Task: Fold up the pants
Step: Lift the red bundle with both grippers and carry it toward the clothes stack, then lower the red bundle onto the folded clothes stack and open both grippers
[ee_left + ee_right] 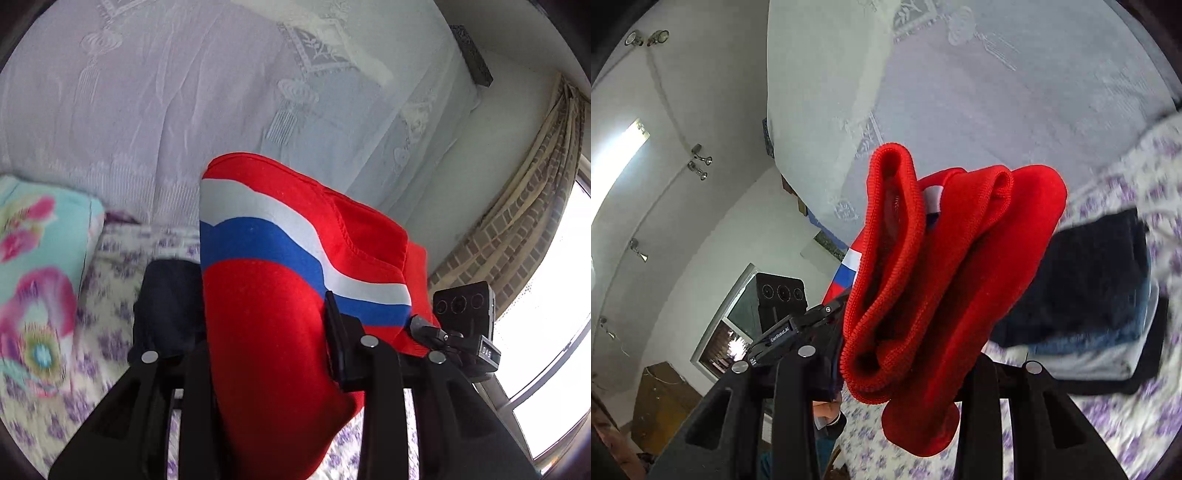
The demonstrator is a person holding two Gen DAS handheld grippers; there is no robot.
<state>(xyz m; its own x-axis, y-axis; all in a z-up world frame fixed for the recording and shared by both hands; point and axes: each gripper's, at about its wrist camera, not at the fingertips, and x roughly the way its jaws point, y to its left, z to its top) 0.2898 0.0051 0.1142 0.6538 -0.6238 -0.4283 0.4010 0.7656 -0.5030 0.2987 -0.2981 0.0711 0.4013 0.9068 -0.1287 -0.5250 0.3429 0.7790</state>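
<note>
Red pants (266,302) with a white and blue wavy stripe hang lifted above the bed, bunched between both grippers. In the left wrist view my left gripper (269,354) is shut on the red cloth, which fills the gap between its black fingers. The right gripper (424,326) pinches the same cloth at its right edge. In the right wrist view my right gripper (905,369) is shut on the pants (942,258) near their ribbed red cuffs (890,229), which stand up in folds. The left gripper (827,310) grips the striped part at the left.
Below lies a bed sheet (1108,406) with purple flowers. A stack of dark folded clothes (1089,295) rests on it, also seen as dark clothes (166,302). A floral pillow (37,277) sits at the left. White lace netting (184,92) hangs behind; a window (554,332) is at the right.
</note>
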